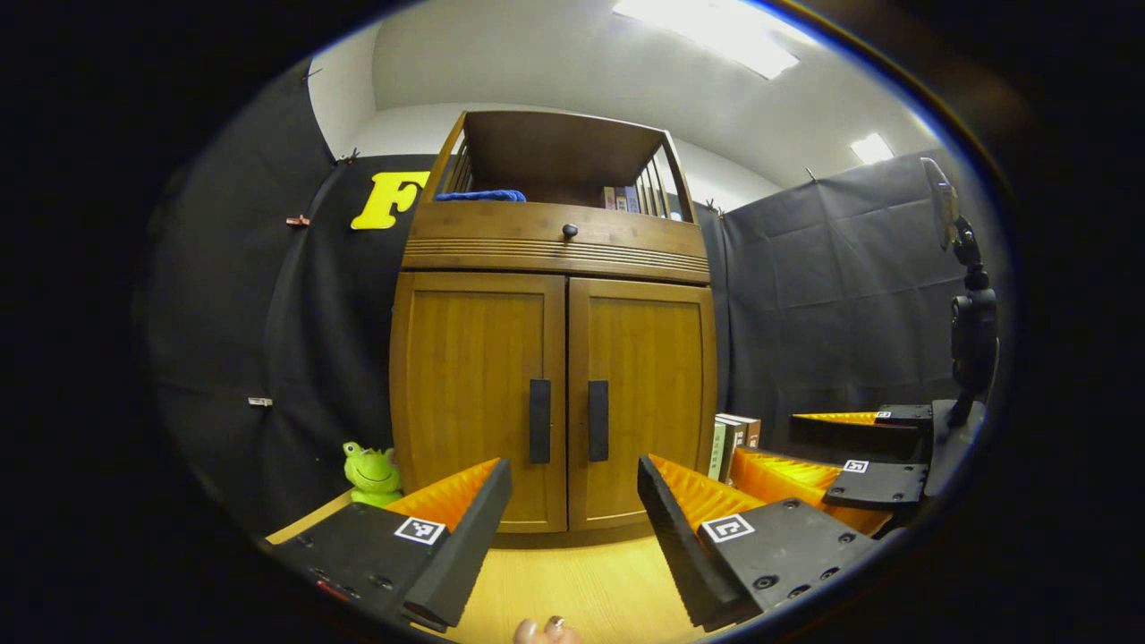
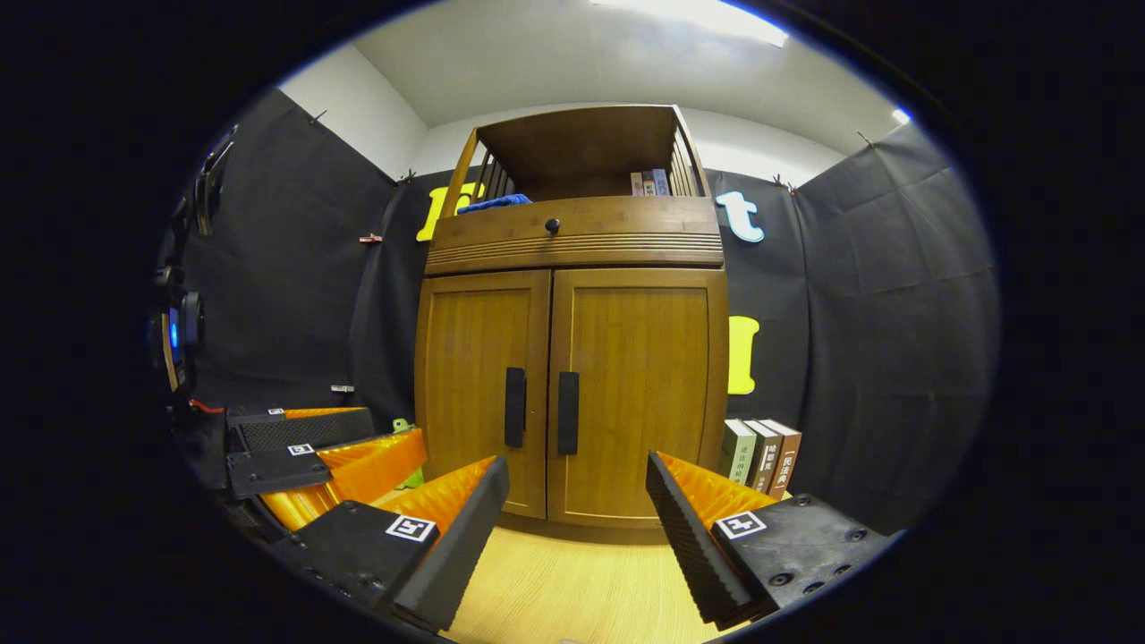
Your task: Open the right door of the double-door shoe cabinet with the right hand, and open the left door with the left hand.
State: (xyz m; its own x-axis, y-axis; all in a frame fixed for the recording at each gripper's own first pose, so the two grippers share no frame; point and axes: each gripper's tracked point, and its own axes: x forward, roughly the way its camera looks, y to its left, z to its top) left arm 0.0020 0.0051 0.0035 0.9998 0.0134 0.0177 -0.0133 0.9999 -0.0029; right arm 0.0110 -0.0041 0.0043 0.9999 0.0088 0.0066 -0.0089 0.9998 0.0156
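Both your jaws stood apart, gripping nothing, short of the closed shoe cabinet (image 2: 572, 358).

Your left gripper (image 1: 572, 528) and right gripper (image 2: 577, 528) faced its upright left door (image 1: 479, 398) and right door (image 2: 637, 394); their vertical black handles (image 2: 540, 409) sat side by side at the centre seam. Books (image 2: 648, 182) and blue cloth (image 2: 492, 203) lay on the top shelf.

Left gripper (image 1: 572, 514) held level with its 2 fingers spread wide, right gripper (image 2: 577, 519) likewise spread wide beside it, fingertips (image 1: 547, 631) of a hand at the left gripper view's bottom edge
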